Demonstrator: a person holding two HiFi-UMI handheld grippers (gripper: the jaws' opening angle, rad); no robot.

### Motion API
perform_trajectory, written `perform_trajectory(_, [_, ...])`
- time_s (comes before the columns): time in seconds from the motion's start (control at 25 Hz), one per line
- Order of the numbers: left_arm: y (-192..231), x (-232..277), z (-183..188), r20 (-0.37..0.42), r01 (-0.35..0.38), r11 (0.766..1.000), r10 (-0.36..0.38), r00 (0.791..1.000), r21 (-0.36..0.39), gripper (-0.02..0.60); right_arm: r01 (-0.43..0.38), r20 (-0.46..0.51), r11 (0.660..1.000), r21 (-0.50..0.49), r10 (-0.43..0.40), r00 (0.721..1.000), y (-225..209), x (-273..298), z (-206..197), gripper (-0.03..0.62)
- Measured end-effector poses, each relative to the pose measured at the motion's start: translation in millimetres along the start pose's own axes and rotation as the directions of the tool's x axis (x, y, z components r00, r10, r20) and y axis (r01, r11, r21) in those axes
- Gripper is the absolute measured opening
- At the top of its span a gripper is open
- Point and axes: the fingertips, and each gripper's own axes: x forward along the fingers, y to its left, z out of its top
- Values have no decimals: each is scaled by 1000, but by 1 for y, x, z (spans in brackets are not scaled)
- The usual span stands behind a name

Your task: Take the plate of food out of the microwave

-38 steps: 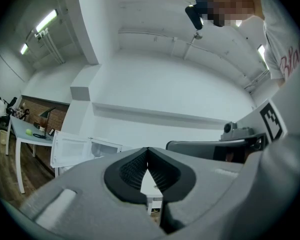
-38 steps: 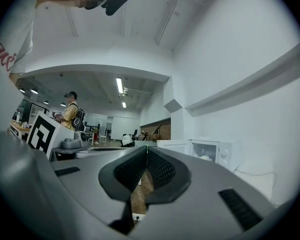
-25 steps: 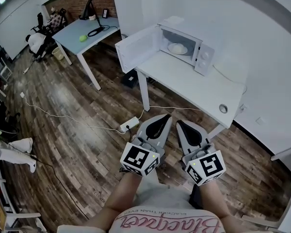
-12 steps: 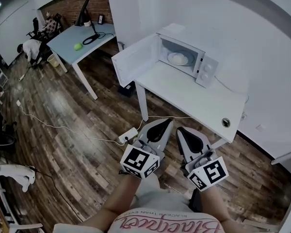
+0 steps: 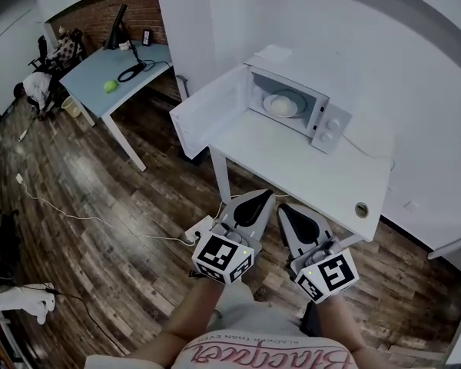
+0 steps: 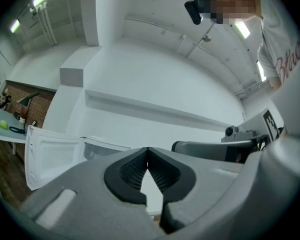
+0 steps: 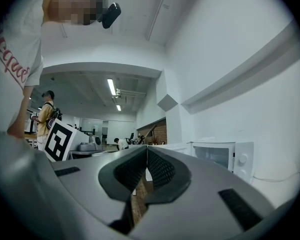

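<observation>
Left gripper [image 5: 253,202] and right gripper [image 5: 290,212]: fingers clenched, empty. Plate of food [image 5: 280,104] sits in the open microwave [image 5: 330,126], well ahead of the fingers, across the desk [image 5: 315,171]. Arrive clenched and they'd shove it; the door [image 5: 207,115] could snag the left.

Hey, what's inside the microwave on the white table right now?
A white plate with a pale mound of food sits inside the microwave, whose door hangs open. What the food is, and anything behind the plate, can't be made out.
</observation>
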Motion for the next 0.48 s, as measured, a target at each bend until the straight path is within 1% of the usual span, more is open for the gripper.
perform_trajectory(0.32, [43,20,1,3,47,999,-47,999,-20,6,70,-17,998,-11,-70,997,-16,44,-7,12])
perform_trajectory(0.48, [62,27,1,6,65,997,-65,998,-33,6,111,-19,994,1,-111,994,-24,61,-14,12])
